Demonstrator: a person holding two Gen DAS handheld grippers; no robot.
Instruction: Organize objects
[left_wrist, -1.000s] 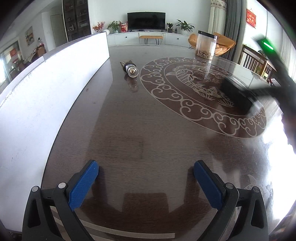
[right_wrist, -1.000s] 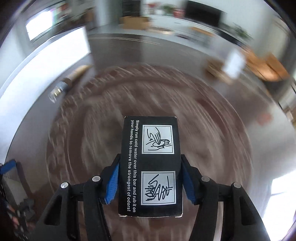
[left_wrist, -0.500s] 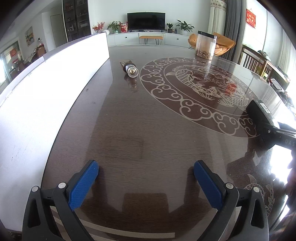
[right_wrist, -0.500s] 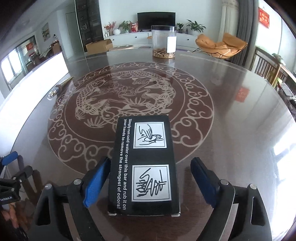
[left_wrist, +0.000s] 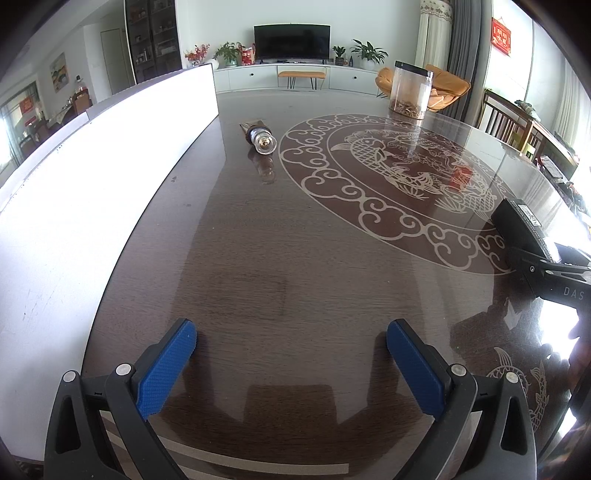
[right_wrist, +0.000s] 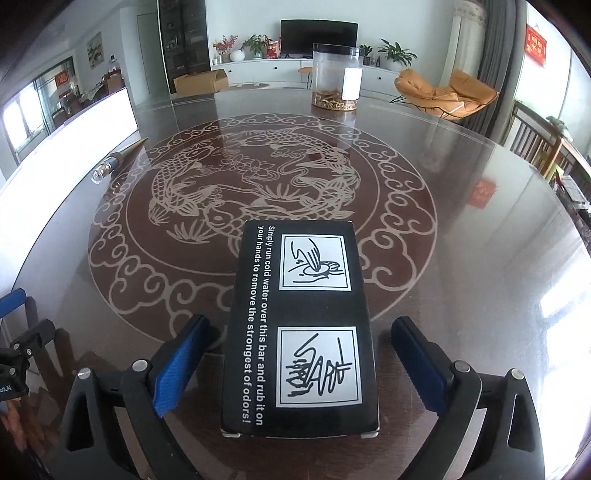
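Observation:
A black box (right_wrist: 301, 325) with white printed pictures and text lies flat on the dark round table (right_wrist: 461, 229). My right gripper (right_wrist: 299, 354) is open, its blue pads standing apart on either side of the box without touching it. The box also shows at the right edge of the left wrist view (left_wrist: 524, 225). My left gripper (left_wrist: 291, 365) is open and empty, low over the table's near left part. A small bottle (left_wrist: 260, 138) lies on its side near the white board; it also shows in the right wrist view (right_wrist: 110, 166).
A clear jar (right_wrist: 336, 77) with dark bits at its bottom stands at the table's far side, also in the left wrist view (left_wrist: 410, 90). A long white board (left_wrist: 92, 184) runs along the table's left edge. Wooden chairs (right_wrist: 543, 151) stand at the right.
My right gripper swung in, set the black box down on the table and opened its jaws. My left gripper has not moved.

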